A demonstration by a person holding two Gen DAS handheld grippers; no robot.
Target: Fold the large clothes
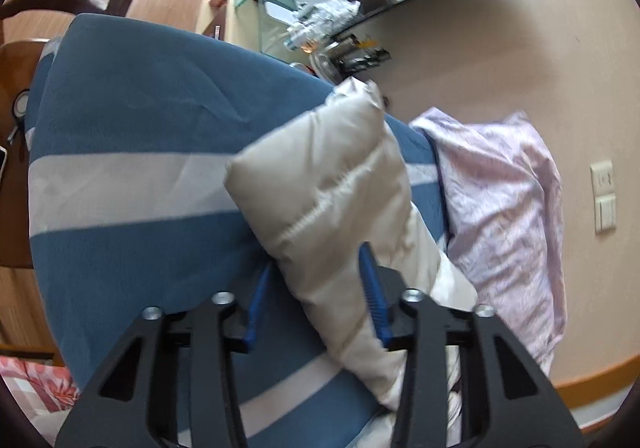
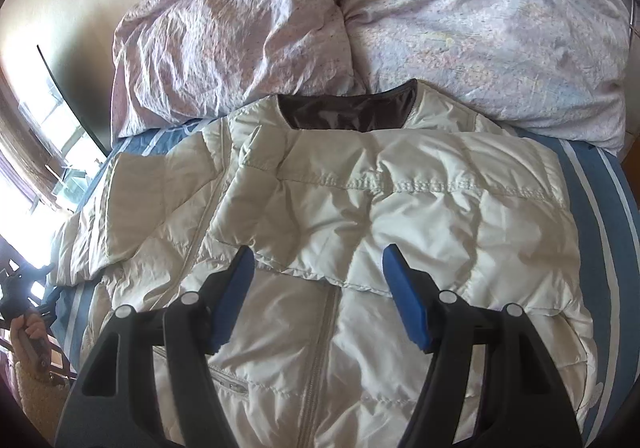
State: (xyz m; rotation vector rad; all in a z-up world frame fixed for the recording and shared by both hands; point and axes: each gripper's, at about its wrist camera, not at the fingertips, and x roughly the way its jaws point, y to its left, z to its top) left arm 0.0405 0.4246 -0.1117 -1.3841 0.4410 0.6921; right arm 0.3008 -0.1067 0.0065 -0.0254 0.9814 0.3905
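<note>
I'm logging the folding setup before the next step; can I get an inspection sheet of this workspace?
Surface: bed with blue-and-white striped sheet.
Job's things: cream puffer jacket lying front up; one sleeve lifted.
Clutter: two lilac pillows at the collar end.
Grippers: left gripper shut on the sleeve; right gripper open above the jacket, holding nothing.
Cables: nothing seen.
Surroundings: beige wall, wall switches, wooden furniture.
</note>
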